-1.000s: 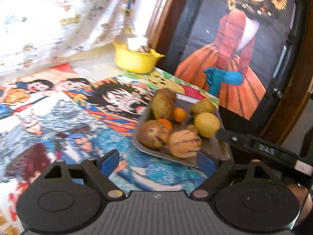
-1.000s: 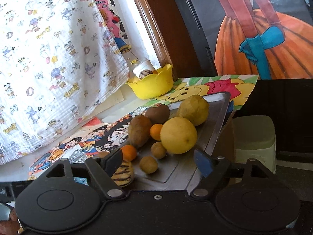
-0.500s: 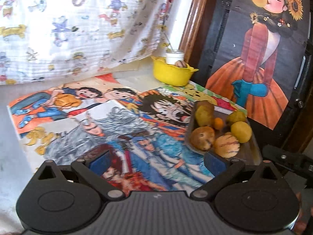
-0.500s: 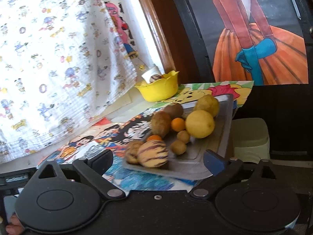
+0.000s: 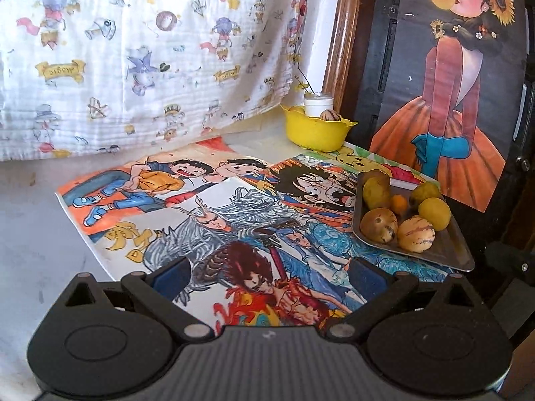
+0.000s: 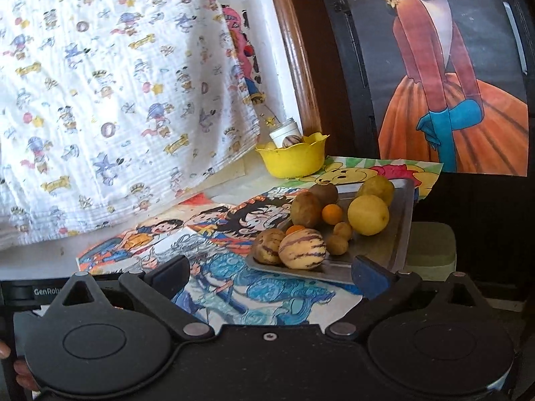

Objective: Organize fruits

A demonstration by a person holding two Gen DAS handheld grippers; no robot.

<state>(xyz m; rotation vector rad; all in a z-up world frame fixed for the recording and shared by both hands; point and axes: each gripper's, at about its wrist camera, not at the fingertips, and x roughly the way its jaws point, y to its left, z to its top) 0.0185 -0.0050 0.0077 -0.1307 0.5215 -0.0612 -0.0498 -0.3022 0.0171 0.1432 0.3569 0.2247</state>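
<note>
Pulling back from the metal tray (image 6: 384,247) with both claws, and spreading them on the way. A second ago: tray close up in front of each set of fingers. Now: well ahead and off to the right of the left gripper (image 5: 269,275), with only cartoon posters (image 5: 234,200) under and between its fingers. Nearer to the right gripper (image 6: 271,269), just ahead and a little right of centre, near edge partly hidden behind that claw's right fingertip.

Left gripper: spread as wide as seen here, holding nothing. Right gripper: jaws opening at this moment, nearly full width, nothing between them either.

Fruit apparently all in place on the tray, as before: striped melon (image 6: 302,249) at the near end, lemon (image 6: 367,214) behind it, small orange (image 6: 332,214) in the middle, browner pieces around. Farther ahead, beyond the tray, a yellow bowl (image 6: 291,160) with one striped fruit and a white jar in it.

Meaning for the task, as a judgement: no pick under way — more likely a reset between moves. Sorting far from done, with most fruit on the tray. Next, probably a fresh approach with open jaws to one piece; round, loose fruit, so likely to roll if nudged off centre.
</note>
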